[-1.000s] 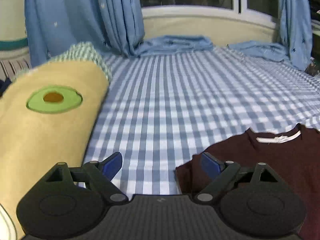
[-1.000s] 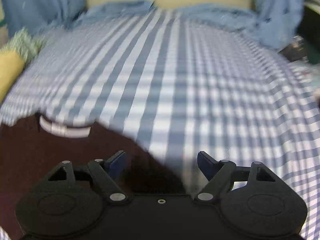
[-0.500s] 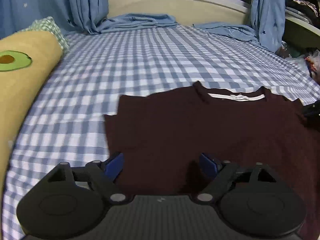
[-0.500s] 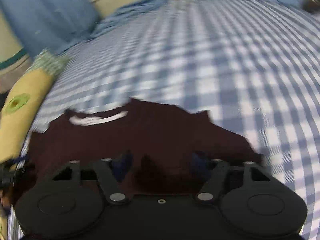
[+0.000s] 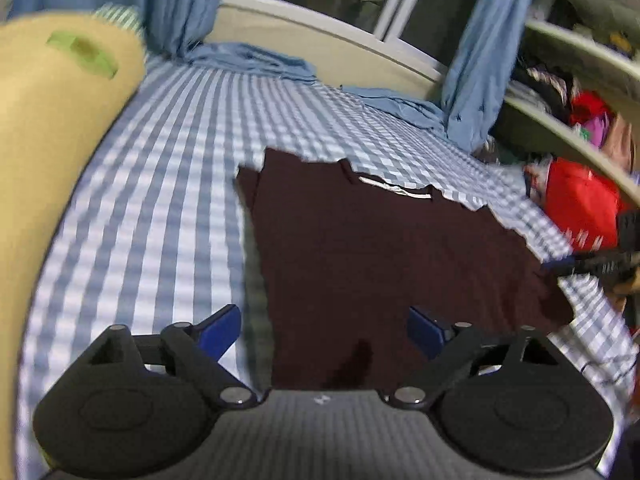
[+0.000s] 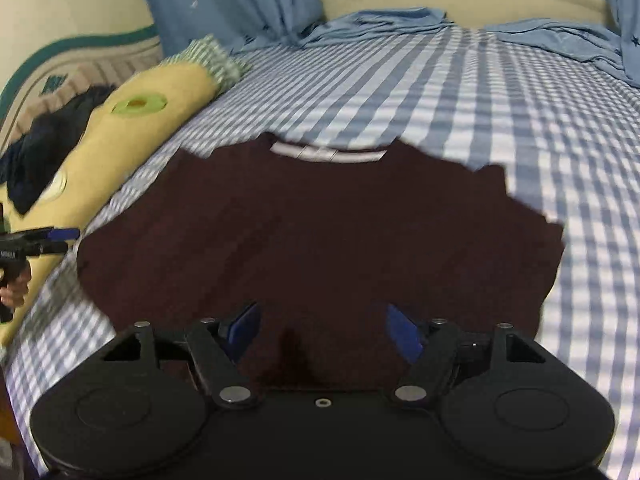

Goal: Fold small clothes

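A dark maroon T-shirt [image 5: 380, 256] lies spread flat on the blue-and-white checked bed [image 5: 160, 208], its white-lined collar [image 6: 328, 155] pointing away from me. My left gripper [image 5: 324, 326] hovers over the shirt's near left hem, open, its jaws opening, with only flat cloth below them. My right gripper [image 6: 322, 328] hangs over the near hem towards the right, its jaws opening and nothing pinched. Each gripper shows in the other's view: the right gripper [image 5: 560, 266] at the shirt's right side, the left gripper [image 6: 60, 236] at its left side.
A long yellow bolster [image 6: 120, 136] with an avocado print lies along the bed's left side, a dark garment [image 6: 48, 148] beside it. Blue curtains [image 6: 232, 4] and bunched blue cloth [image 6: 380, 20] sit at the far end. Shelves with red clothes [image 5: 580, 204] stand to the right.
Both grippers have drawn back towards the shirt's near hem, so the whole shirt shows spread out. The right jaws narrowed, then widened again.
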